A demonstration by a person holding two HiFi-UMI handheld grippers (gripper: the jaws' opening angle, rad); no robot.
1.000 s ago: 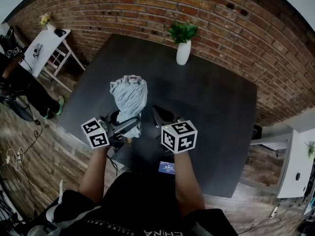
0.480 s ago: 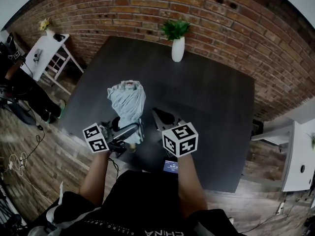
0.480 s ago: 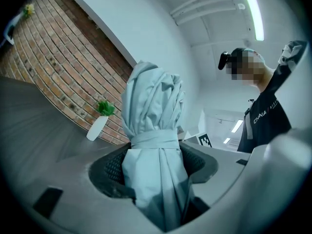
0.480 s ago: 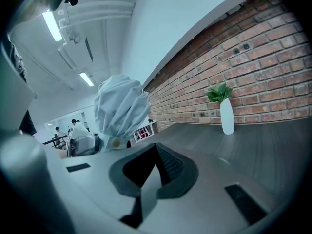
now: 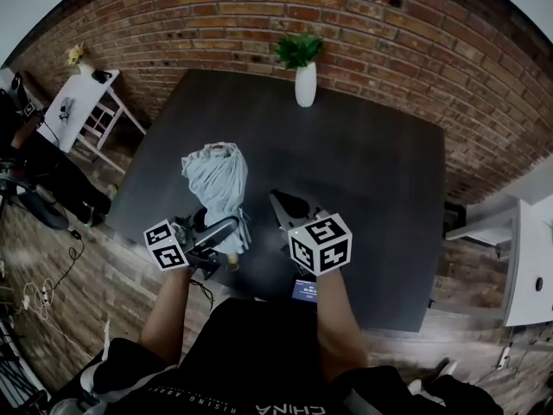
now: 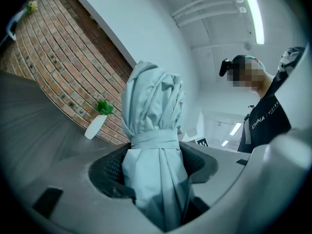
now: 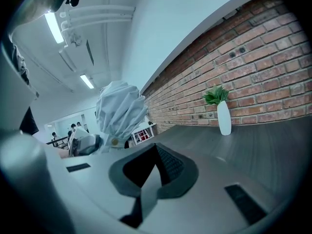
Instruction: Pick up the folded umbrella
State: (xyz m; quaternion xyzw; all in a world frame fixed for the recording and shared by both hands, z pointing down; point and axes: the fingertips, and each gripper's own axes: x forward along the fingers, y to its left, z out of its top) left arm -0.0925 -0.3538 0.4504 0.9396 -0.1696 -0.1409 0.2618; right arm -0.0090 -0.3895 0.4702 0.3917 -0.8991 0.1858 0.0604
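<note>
- The left gripper is clamped on the folded umbrella. Both dark pads press on the pale blue cloth, one at each side, just under the strap that is tied around it.
- The umbrella stands almost upright in this grip, with its bunched upper end above the jaws and pointing toward the ceiling. In the left gripper view the lower end is hidden behind the gripper body.
- In the head view the umbrella is over the near part of the dark table, left of the middle. Its handle end shows just below the jaws, and I cannot tell if this end touches the table top.
- The right gripper holds nothing: its two pads are brought together, with no thing between them. It is just to the right of the umbrella, apart from it, and points toward the far side of the table.
- A white vase with a green plant stands at the far edge of the table, close to the brick wall and well apart from both grippers.
- A small device with a lit screen lies at the near edge of the table, by the right forearm.
- A white side table stands on the floor at the left of the dark table.
- A person in a dark shirt shows at the right of the left gripper view.
</note>
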